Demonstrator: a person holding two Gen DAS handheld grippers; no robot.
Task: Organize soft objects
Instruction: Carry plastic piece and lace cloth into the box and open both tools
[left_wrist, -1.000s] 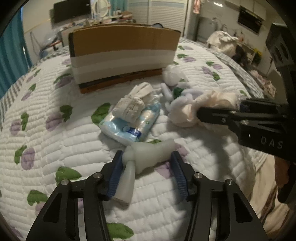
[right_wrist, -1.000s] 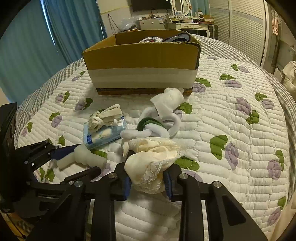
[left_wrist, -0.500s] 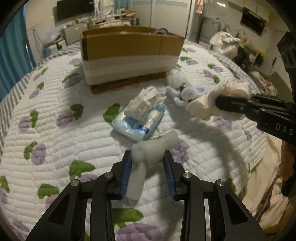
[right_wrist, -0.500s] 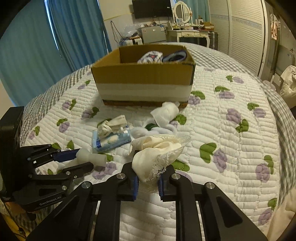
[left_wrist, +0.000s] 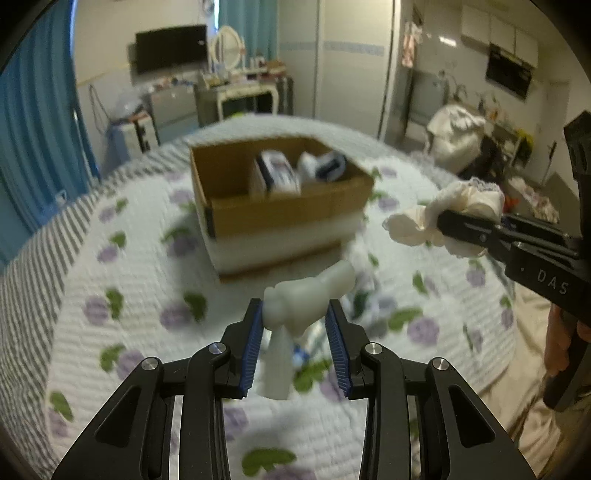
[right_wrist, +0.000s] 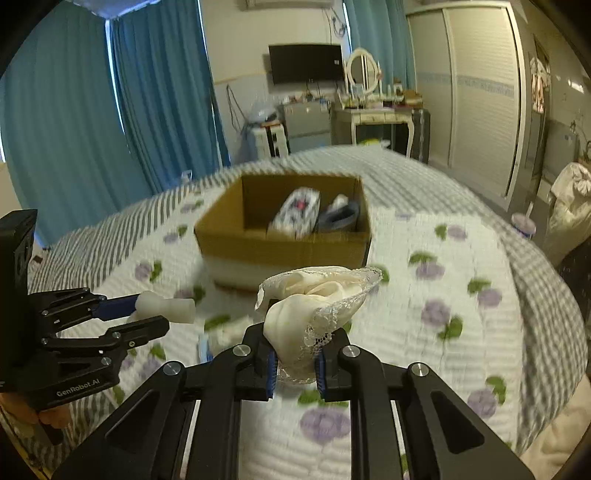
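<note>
My left gripper (left_wrist: 294, 317) is shut on a white rolled soft piece (left_wrist: 295, 306) and holds it in the air above the quilted bed. It also shows at the left of the right wrist view (right_wrist: 162, 308). My right gripper (right_wrist: 294, 354) is shut on a cream lace cloth (right_wrist: 314, 299), also held up; it shows at the right of the left wrist view (left_wrist: 443, 218). An open cardboard box (left_wrist: 280, 218) stands ahead on the bed with some items inside (right_wrist: 299, 212).
The bed has a white quilt with purple flowers and green leaves (right_wrist: 461, 295). More soft items lie on the quilt below the left gripper, mostly hidden (left_wrist: 306, 347). Blue curtains (right_wrist: 110, 129), a dresser and a wardrobe stand beyond the bed.
Both grippers have risen well above the bed with their loads. The left gripper closed on the white roll. The box opening has come into view from above.
</note>
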